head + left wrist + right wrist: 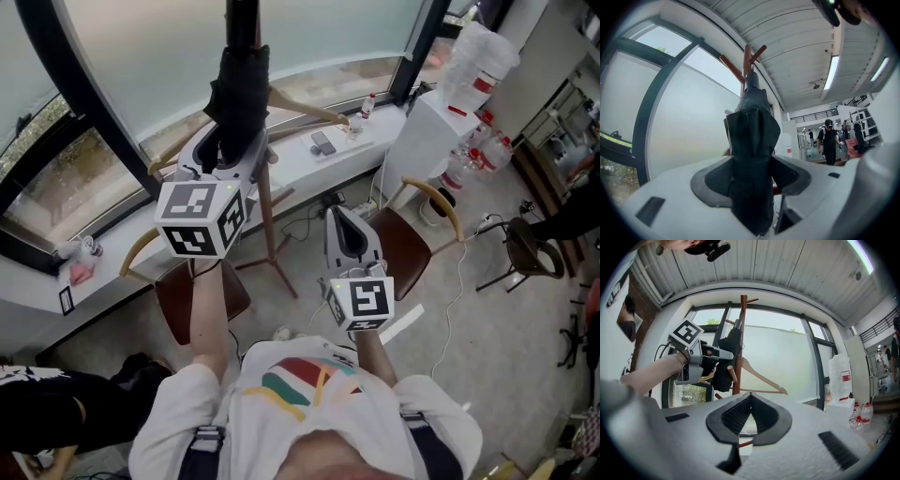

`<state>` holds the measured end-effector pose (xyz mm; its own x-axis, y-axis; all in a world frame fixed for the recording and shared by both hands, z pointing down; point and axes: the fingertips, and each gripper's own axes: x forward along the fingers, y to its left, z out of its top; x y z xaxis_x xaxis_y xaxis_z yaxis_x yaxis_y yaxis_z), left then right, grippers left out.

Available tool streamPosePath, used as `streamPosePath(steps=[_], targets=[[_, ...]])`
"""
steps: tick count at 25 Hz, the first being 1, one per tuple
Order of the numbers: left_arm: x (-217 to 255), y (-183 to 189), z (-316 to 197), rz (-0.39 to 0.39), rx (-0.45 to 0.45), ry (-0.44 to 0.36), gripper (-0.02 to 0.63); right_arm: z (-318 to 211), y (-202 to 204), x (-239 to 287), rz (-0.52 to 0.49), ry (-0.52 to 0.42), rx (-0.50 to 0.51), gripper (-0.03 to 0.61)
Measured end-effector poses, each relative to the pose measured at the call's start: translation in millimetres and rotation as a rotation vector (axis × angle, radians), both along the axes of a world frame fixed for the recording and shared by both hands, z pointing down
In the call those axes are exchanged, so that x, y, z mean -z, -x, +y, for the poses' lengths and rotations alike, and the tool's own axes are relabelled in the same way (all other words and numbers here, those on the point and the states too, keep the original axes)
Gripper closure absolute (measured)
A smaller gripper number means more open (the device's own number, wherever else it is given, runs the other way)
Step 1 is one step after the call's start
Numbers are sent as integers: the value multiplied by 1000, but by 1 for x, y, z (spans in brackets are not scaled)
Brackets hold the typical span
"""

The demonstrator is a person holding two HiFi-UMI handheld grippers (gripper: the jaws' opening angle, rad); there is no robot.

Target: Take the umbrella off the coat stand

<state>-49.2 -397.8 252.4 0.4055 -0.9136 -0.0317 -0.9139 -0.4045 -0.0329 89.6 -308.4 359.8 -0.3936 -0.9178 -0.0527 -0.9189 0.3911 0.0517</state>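
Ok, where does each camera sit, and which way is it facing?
Head view: on the person's head, looking steeply down at left gripper, right gripper, both forearms, shirt.
Left gripper view: on the left gripper, looking along jaws closed on the umbrella; only jaws show.
Right gripper view: on the right gripper, facing the coat stand over shut, empty jaws; left forearm shows.
Shared: all three show umbrella and coat stand.

Wears a white short-sleeved T-shirt (375,422) printed with curved red, green and yellow stripes, crossed by dark shoulder straps (201,448) with grey buckles. Ends in a left gripper (228,148) and a right gripper (345,225) of pale grey shell with dark ribbed pads (736,416), each backed by a white cube (200,218) of black square markers with a small green light.
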Motion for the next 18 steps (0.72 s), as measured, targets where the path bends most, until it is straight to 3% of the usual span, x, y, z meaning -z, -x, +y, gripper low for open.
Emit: streamPosePath(steps=[7, 18], targets=[[1, -1, 1, -12, 0, 4, 385, 0, -2, 4, -6, -9, 2, 578], [10, 11, 0, -42, 73, -14, 397, 0, -4, 21, -6, -58, 12, 578]])
